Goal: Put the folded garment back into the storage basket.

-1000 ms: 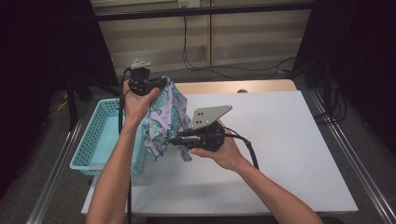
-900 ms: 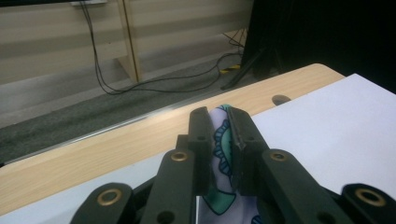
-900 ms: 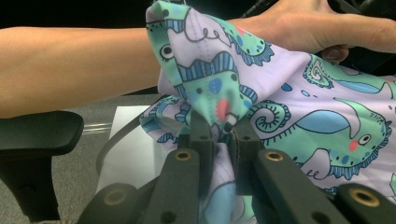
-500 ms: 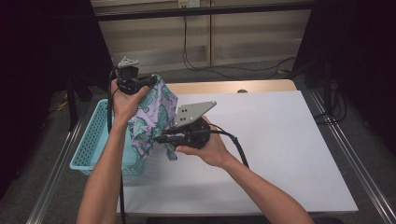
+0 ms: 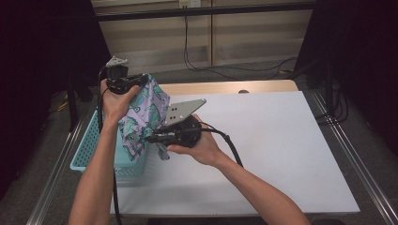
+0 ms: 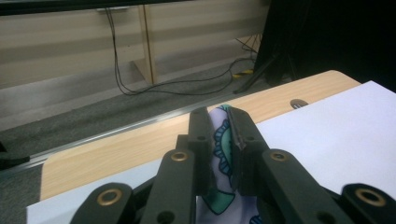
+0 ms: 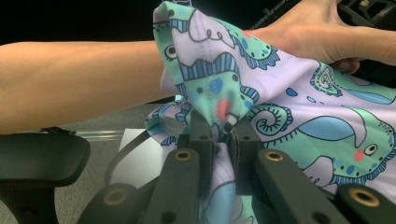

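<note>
The patterned cloth (image 5: 143,112) hangs stretched between the two claws above the left edge of the counter (image 5: 281,140), over the near right corner of the turquoise basket (image 5: 91,150). Its long axis runs from high at the far left down to the near right, top end at the left claw (image 5: 136,83), lower end at the right claw (image 5: 152,138); a short tail of cloth dangles below the right claw.

In the left gripper view, the left claw (image 6: 220,135) is nearly closed, its jaws pinching a fold of the cloth (image 6: 219,154) between them. In the right gripper view, the right claw (image 7: 219,133) is likewise clamped on a bunched fold of the cloth (image 7: 224,84), with the person's left forearm (image 7: 79,84) crossing behind.

Compared with half a second ago, both hands have shifted a little left, so the cloth sits farther over the basket. The tilt of the cloth and both grips are unchanged.
</note>
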`<action>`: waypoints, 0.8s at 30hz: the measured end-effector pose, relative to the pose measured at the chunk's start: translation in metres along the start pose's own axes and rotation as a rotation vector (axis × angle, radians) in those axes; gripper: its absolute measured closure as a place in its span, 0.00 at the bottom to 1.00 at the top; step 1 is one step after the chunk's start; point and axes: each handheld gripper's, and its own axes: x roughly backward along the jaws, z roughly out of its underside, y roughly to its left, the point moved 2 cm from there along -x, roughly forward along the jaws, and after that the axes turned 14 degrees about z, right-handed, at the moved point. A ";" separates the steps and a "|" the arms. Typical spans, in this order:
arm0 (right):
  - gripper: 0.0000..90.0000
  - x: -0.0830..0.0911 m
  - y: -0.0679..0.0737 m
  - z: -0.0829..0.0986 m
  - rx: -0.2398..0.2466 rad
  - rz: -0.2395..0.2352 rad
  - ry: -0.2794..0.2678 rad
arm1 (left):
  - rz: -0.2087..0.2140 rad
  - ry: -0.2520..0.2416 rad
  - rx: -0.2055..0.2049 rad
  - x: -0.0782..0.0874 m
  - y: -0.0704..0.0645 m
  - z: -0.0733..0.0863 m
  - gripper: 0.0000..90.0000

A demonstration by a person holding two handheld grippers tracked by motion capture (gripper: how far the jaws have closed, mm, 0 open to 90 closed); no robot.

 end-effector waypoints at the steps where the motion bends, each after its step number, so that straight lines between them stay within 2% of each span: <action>1: 0.93 -0.001 0.000 -0.001 -0.002 -0.004 -0.001 | -0.004 -0.001 0.004 0.002 0.002 0.000 0.90; 14: 0.93 -0.016 0.002 -0.010 0.002 -0.028 -0.001 | -0.012 0.008 0.012 0.018 0.016 0.000 0.90; 22: 0.93 -0.028 0.005 -0.018 0.009 -0.044 0.003 | -0.025 0.008 0.016 0.033 0.027 -0.004 0.90; 24: 0.93 -0.031 0.005 -0.020 0.010 -0.047 0.002 | -0.013 0.004 0.017 0.034 0.028 -0.004 0.90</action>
